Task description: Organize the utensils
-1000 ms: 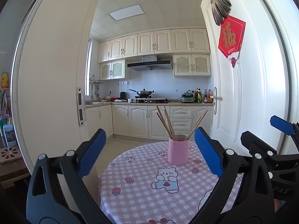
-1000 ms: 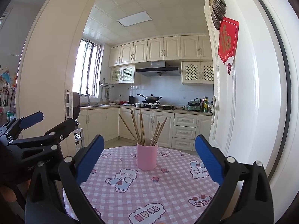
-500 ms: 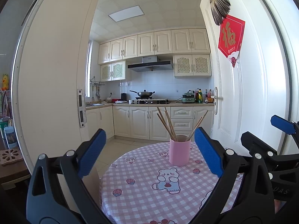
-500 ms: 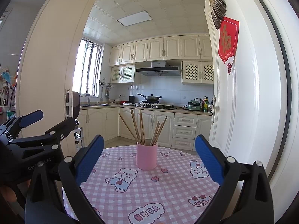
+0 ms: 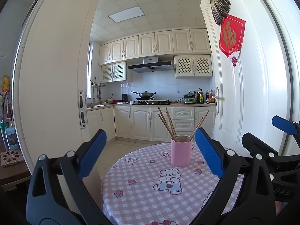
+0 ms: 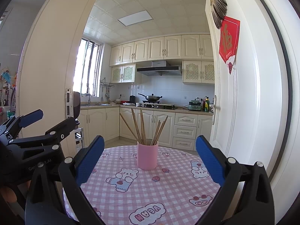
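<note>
A pink cup (image 5: 181,153) stands upright on a round table with a pink checked cloth (image 5: 142,193). Several wooden chopsticks (image 5: 168,125) lean inside it. My left gripper (image 5: 150,146) is open above the table's near edge, short of the cup, with nothing between its blue pads. The right gripper (image 5: 270,133) shows at the right edge of this view. In the right wrist view the same cup (image 6: 147,156) and chopsticks (image 6: 143,129) sit straight ahead on the cloth (image 6: 168,193). My right gripper (image 6: 149,150) is open and empty, and the left gripper (image 6: 46,121) is beside it on the left.
A white door (image 5: 243,103) with a red paper sign stands open just right of the table. A white door frame (image 5: 56,93) rises on the left. A dark side table (image 5: 11,166) at far left holds a bottle and a trivet. Kitchen cabinets (image 6: 150,127) lie beyond.
Almost nothing. The left wrist view has drifted slightly, so the cup sits a touch further right in it. Both grippers stay open.
</note>
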